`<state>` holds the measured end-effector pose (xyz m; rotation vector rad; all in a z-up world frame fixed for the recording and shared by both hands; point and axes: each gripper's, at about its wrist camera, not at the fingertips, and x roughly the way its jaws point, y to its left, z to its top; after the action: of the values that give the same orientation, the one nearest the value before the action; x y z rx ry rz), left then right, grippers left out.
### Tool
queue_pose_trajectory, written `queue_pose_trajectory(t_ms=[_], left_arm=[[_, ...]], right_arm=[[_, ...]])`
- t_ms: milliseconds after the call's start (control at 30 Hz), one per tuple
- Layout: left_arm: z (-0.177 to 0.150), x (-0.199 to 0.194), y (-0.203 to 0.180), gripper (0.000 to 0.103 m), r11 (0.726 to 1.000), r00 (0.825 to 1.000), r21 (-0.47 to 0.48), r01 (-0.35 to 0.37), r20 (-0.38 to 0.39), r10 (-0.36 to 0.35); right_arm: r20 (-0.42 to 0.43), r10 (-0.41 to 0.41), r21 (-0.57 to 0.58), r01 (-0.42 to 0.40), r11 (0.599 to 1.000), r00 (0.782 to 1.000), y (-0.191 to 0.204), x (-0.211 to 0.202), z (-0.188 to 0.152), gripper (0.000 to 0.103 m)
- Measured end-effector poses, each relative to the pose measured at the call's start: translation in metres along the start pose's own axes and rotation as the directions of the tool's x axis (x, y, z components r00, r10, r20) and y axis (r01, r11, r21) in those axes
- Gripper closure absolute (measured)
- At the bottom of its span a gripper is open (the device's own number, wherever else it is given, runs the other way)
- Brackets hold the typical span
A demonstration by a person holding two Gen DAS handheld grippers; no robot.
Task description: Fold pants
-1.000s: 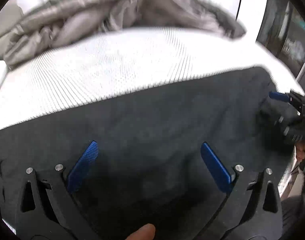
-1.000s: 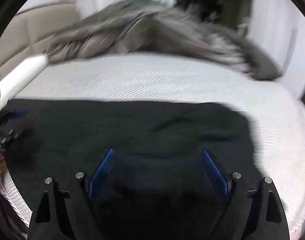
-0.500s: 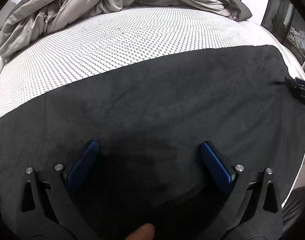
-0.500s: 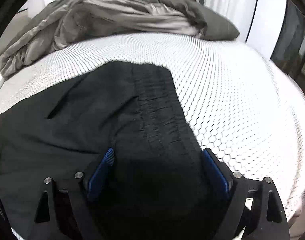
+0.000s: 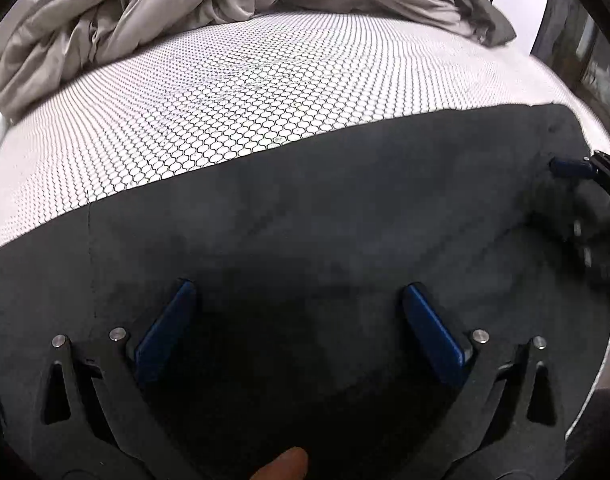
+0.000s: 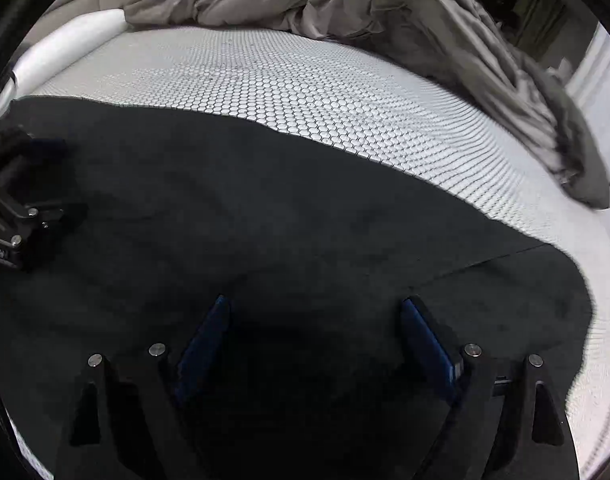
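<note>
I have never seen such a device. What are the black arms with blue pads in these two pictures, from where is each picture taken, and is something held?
A person holds one hand tool in each hand; each carries a camera looking along its two fingers. One picture is from the left gripper, the other from the right gripper. Both stand open over dark pants spread on a bed with a patterned mattress. A crumpled grey blanket lies behind. Nothing is held.
</note>
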<state>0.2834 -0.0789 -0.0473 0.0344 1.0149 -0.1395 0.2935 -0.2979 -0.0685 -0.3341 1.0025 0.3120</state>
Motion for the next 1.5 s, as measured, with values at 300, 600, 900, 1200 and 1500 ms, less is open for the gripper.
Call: queue_pose_trajectory(t_ms=[300, 600, 900, 1200, 1500], left_arm=[[0.000, -0.002, -0.004, 0.000, 1.000, 1.000, 0.007, -0.021, 0.000, 0.021], [0.022, -0.015, 0.006, 0.001, 0.993, 0.994, -0.095, -0.073, 0.078, 0.081], [0.027, 0.018, 0.009, 0.000, 0.994, 0.999, -0.104, -0.043, -0.003, 0.043], [0.035, 0.019, 0.009, 0.000, 0.993, 0.998, -0.097, -0.062, -0.003, 0.062], [0.060, 0.014, -0.062, 0.001, 1.000, 0.999, -0.004, -0.006, 0.051, 0.006]], right_arm=[[-0.051, -0.256, 0.443, 0.252, 0.860, 0.965, -0.157, -0.016, -0.047, 0.012], [0.140, -0.147, 0.201, 0.117, 0.973, 0.979, -0.054, -0.057, 0.015, 0.012], [0.006, -0.087, 0.070, 0.086, 0.994, 0.996, -0.026, 0.051, 0.055, 0.015], [-0.072, -0.313, 0.537, 0.301, 0.788, 0.947, -0.181, 0.033, 0.013, 0.014], [0.145, -0.047, 0.275, 0.005, 0.961, 0.988, -0.078, -0.012, 0.027, 0.012]])
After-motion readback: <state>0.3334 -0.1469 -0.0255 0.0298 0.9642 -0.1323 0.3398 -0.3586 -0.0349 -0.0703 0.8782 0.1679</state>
